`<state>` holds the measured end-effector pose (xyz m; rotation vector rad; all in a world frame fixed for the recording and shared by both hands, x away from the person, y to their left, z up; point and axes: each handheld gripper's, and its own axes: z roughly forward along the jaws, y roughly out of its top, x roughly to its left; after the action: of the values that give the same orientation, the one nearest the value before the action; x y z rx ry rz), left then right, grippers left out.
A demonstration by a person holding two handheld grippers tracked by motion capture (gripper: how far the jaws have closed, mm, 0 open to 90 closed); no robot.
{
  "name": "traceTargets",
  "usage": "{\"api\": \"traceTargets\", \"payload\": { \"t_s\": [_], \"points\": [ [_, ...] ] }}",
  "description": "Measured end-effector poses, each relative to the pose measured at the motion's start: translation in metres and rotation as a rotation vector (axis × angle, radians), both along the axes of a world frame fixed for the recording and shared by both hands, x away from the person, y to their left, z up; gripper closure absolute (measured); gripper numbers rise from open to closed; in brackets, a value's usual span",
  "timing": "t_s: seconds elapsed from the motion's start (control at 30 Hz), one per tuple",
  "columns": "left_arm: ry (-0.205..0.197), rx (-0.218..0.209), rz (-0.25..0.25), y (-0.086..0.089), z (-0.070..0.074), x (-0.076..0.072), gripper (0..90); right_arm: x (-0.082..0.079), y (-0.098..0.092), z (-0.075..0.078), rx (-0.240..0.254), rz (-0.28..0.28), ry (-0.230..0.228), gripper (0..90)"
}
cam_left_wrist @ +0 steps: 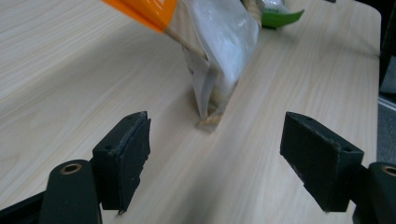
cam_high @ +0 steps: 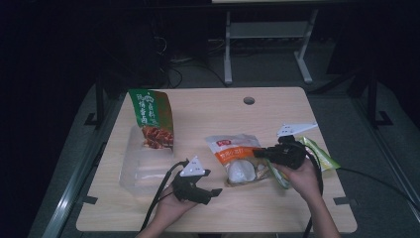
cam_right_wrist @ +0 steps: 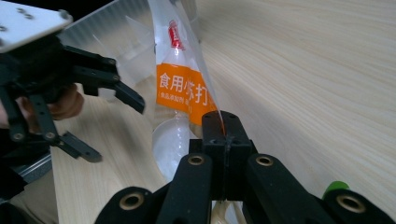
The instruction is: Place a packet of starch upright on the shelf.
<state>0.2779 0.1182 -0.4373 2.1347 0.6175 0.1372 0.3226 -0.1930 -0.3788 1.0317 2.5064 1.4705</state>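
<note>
Beside the clear tray [cam_high: 141, 166], on the surface [cam_high: 208, 213]: one orange-banded pouch [cam_high: 236, 157], its edge pinched in the right claw [cam_high: 262, 153] and lifted, likely to present a corner. Left claw [cam_high: 210, 194] stood spread, aimed toward the pouch, apparently for a second grip.

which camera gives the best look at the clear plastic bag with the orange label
The high view: the whole clear plastic bag with the orange label shows on the table, gripped at its edge by the right gripper. The right gripper view gives its label close up; the left gripper view shows its lower corner resting on the wood.
</note>
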Motion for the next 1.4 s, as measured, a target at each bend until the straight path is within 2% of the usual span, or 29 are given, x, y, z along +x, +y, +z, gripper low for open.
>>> {"api": "traceTargets", "payload": {
  "t_s": [0.13,0.17,0.27,0.3,0.4,0.43,0.47,0.5,0.53,0.6,0.73,0.87,0.97,1.07,1.17,1.2,1.23,1.27,1.4],
  "points": [
    [0.012,-0.005,0.012,-0.008,-0.002,0.009,26.1,-0.005,0.004,0.002,0.027,0.012,-0.013,89.9],
    [0.024,-0.014,0.021,-0.011,-0.003,0.011,26.1,-0.005,0.004,0.002,0.027,0.012,-0.013,89.9],
    [0.049,-0.063,0.025,-0.014,-0.001,0.019,35.3,-0.009,0.007,0.005,0.039,0.028,-0.016,89.9],
    [0.052,-0.075,0.024,-0.015,-0.001,0.021,47.1,-0.011,0.009,0.007,0.047,0.040,-0.018,90.0],
    [0.060,-0.090,0.026,-0.015,0.003,0.026,55.2,-0.013,0.013,0.008,0.053,0.053,-0.022,90.0],
    [0.060,-0.095,0.021,-0.015,0.004,0.027,67.2,-0.015,0.016,0.009,0.059,0.068,-0.027,90.0],
    [0.055,-0.108,0.013,-0.015,0.006,0.028,74.0,-0.015,0.018,0.009,0.059,0.075,-0.033,89.9],
    [0.058,-0.122,0.017,-0.015,0.007,0.027,74.0,-0.015,0.018,0.009,0.059,0.075,-0.033,89.9],
    [0.057,-0.123,0.023,-0.014,0.008,0.026,80.3,-0.016,0.019,0.009,0.058,0.075,-0.039,90.0],
    [0.033,-0.093,0.033,-0.014,0.012,0.024,86.5,-0.016,0.023,0.008,0.059,0.084,-0.039,89.9],
    [0.022,-0.091,0.056,-0.008,0.017,0.024,88.3,-0.016,0.025,0.008,0.045,0.084,-0.057,89.9],
    [-0.010,-0.043,0.067,-0.007,0.020,0.021,88.7,-0.016,0.027,0.005,0.035,0.090,-0.060,89.8],
    [-0.014,-0.013,0.068,-0.007,0.017,0.020,88.8,-0.015,0.030,-0.001,0.016,0.099,-0.049,89.6],
    [-0.011,-0.019,0.059,-0.005,0.017,0.020,88.7,-0.017,0.035,-0.003,-0.009,0.099,-0.042,88.0],
    [-0.009,-0.029,0.055,-0.005,0.018,0.019,88.6,-0.016,0.041,-0.006,-0.011,0.115,-0.038,80.3],
    [-0.013,-0.027,0.053,-0.005,0.018,0.018,88.6,-0.016,0.048,-0.009,-0.047,0.126,-0.036,78.5],
    [-0.016,-0.027,0.054,-0.005,0.018,0.018,88.6,-0.016,0.048,-0.009,-0.047,0.126,-0.036,78.5],
    [-0.019,-0.026,0.053,-0.006,0.018,0.018,88.6,-0.016,0.056,-0.011,-0.081,0.133,-0.035,74.5],
    [-0.019,-0.018,0.051,-0.006,0.017,0.017,88.4,-0.016,0.065,-0.014,-0.109,0.129,-0.038,77.6]
  ]
}}
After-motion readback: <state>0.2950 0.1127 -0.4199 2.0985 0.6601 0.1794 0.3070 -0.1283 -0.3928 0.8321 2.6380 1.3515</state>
